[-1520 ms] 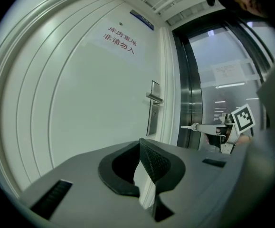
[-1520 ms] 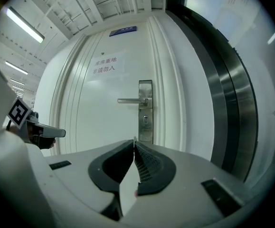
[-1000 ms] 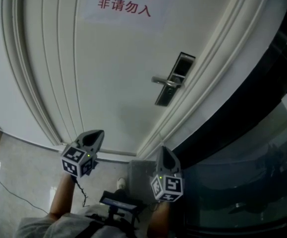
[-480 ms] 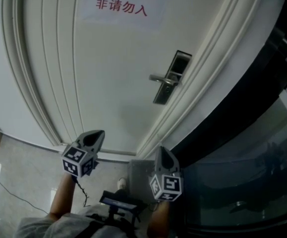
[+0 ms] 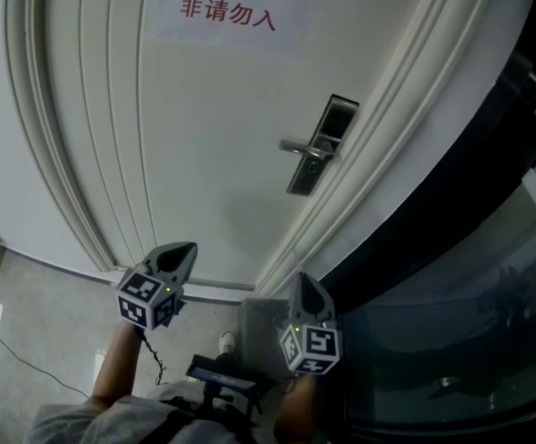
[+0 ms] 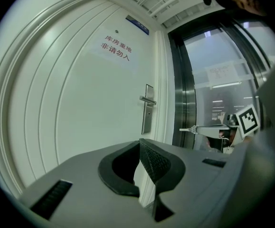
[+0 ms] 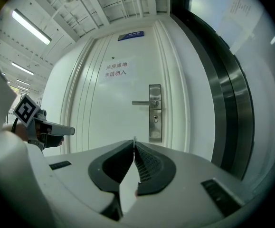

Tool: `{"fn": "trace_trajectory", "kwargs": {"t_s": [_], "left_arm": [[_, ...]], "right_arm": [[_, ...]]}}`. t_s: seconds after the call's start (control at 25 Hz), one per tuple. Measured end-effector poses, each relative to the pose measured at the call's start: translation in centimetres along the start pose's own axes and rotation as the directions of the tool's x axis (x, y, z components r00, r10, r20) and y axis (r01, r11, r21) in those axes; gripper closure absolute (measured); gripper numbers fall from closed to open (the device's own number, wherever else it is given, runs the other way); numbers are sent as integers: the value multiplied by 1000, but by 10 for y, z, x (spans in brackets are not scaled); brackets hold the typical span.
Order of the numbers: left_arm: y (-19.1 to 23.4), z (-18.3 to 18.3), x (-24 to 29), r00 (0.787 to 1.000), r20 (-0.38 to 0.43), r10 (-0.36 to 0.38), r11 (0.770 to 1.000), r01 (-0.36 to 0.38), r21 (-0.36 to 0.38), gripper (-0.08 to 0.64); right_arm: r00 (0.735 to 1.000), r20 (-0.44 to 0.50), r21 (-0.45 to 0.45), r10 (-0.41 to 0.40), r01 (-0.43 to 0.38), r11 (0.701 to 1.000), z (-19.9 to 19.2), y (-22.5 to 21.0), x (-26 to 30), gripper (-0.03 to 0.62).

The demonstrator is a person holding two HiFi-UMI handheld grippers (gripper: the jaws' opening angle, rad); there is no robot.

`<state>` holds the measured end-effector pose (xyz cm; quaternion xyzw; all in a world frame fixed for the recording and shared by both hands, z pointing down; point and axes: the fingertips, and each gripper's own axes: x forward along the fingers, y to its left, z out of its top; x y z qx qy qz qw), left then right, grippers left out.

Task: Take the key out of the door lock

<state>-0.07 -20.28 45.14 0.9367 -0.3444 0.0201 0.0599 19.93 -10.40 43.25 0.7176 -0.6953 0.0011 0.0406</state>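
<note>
Room: white door (image 5: 203,137) with a red-lettered paper sign (image 5: 230,3); grey floor (image 5: 45,313) below, dark-framed glass wall (image 5: 471,340) at the right.
Lock: metal lock plate (image 5: 323,146) with lever handle (image 5: 297,148), near the door's right edge.
Right gripper view only: keyhole (image 7: 155,119) under the handle; a key there is too small to tell.
Head view only: both grippers held low, well apart from the lock.
Left gripper (image 5: 182,251): jaws closed together, empty.
Right gripper (image 5: 302,280): jaws closed together, empty.

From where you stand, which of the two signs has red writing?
The paper sheet stuck on the door; the other is a blue plate above the door.
</note>
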Motion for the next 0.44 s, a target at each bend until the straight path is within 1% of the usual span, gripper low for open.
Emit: {"fn": "trace_trajectory", "kwargs": {"t_s": [0.28, 0.44], "left_arm": [[-1, -3, 2, 1000, -7, 2, 1000, -2, -1, 552], [-4, -4, 4, 1000, -8, 2, 1000, -2, -5, 552]], "right_arm": [[1000, -6, 9, 6, -6, 1000, -5, 0, 1, 574], [1000, 0, -4, 9, -9, 1000, -8, -4, 1, 574]]}}
